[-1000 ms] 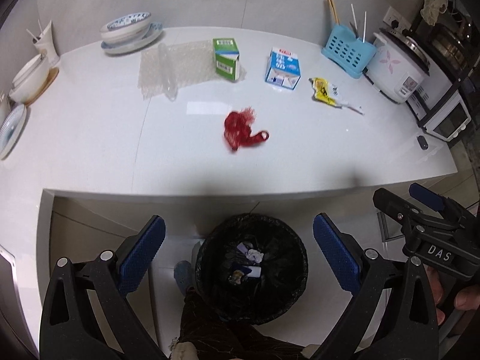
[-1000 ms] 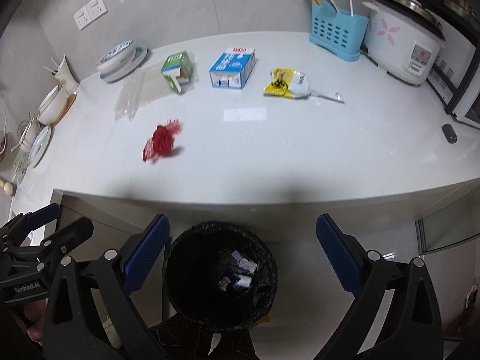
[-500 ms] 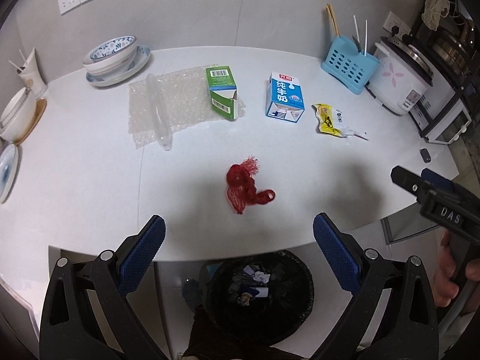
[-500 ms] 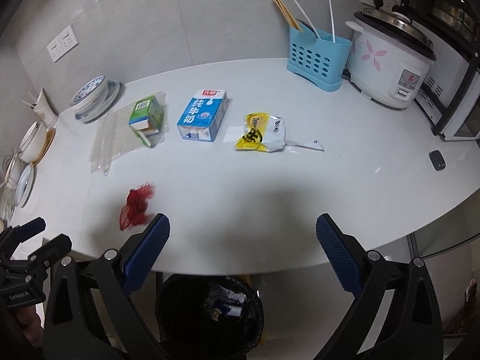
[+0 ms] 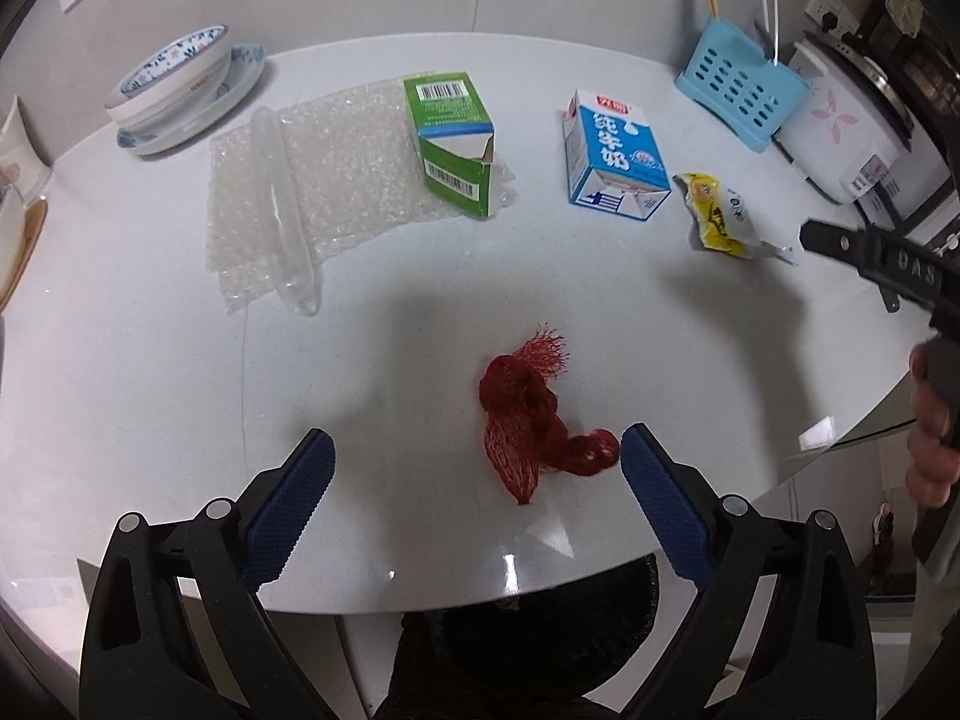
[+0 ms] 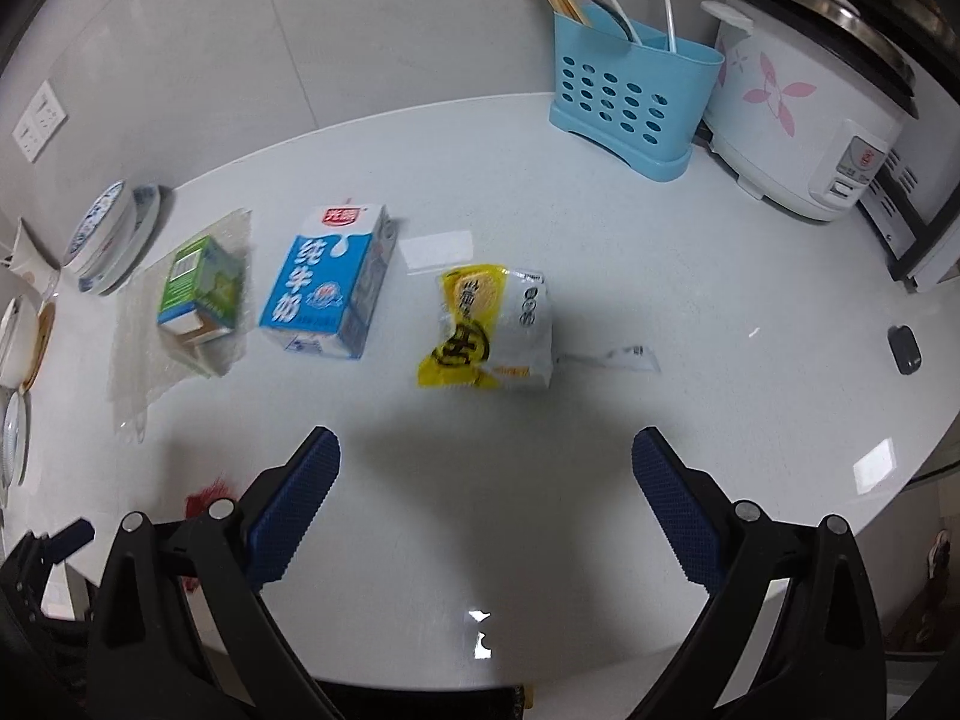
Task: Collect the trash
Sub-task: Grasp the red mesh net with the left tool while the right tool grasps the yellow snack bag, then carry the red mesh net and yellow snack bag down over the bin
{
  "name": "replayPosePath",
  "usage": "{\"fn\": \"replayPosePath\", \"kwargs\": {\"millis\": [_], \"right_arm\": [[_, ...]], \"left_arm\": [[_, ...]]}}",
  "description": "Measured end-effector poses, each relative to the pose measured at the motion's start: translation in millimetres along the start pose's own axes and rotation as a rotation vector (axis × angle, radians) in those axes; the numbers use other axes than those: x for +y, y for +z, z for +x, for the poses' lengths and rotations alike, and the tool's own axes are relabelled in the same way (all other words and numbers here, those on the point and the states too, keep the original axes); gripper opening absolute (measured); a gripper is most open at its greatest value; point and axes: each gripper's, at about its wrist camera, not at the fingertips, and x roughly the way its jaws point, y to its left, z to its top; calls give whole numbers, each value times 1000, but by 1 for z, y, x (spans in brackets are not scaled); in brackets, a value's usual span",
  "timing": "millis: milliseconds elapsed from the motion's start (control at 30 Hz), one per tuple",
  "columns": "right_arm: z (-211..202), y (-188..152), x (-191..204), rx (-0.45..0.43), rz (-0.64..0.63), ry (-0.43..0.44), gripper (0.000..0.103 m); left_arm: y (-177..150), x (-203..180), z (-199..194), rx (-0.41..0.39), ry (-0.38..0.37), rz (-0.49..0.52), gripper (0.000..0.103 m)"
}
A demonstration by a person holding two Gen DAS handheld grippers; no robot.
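Nothing looks collected yet: crumpled red mesh net bag (image 5: 534, 420), green carton (image 5: 456, 144), blue-and-white milk carton (image 6: 327, 282) and yellow snack wrapper (image 6: 486, 330) all lie on the white desk (image 5: 150, 372), both grippers' fingers (image 5: 288, 504) spread wide, empty.

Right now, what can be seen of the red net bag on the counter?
The red net bag is a crumpled wad of fine mesh, empty as far as can be seen, lying flat on the white counter near its front edge. One end frays into a loose tuft; the other bunches into a knot-like lump. It sits between the open left gripper's blue pads, nearer the right-hand one, apparently untouched. The right wrist view shows only a red sliver.
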Motion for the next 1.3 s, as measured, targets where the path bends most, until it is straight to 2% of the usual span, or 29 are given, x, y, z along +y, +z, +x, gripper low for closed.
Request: {"fn": "replayPosePath", "kwargs": {"millis": [233, 500, 600, 700, 767, 900, 967, 1067, 1300], "right_arm": [[52, 35, -4, 78, 21, -8, 94], [99, 54, -15, 184, 76, -12, 88], [108, 54, -15, 209, 75, -20, 83], [115, 54, -16, 232, 75, -33, 77], [119, 53, -16, 250, 78, -37, 67], [120, 54, -14, 255, 74, -35, 64], [120, 54, -12, 256, 66, -39, 57], [120, 56, -10, 265, 83, -43, 50], [117, 60, -7, 269, 69, -51, 32]], "left_arm": [[11, -1, 35, 64, 23, 16, 90], [13, -5, 63, 123, 49, 35, 79], [15, -8, 69, 138, 48, 40, 72], [17, -12, 73, 149, 29, 54, 62], [17, -14, 75, 159, 33, 61, 52], [18, -21, 75, 168, 14, 77, 38], [20, -22, 76, 178, 9, 76, 29], [22, -24, 76, 188, 1, 78, 22], [20, -23, 74, 179, -2, 82, 18]]}}
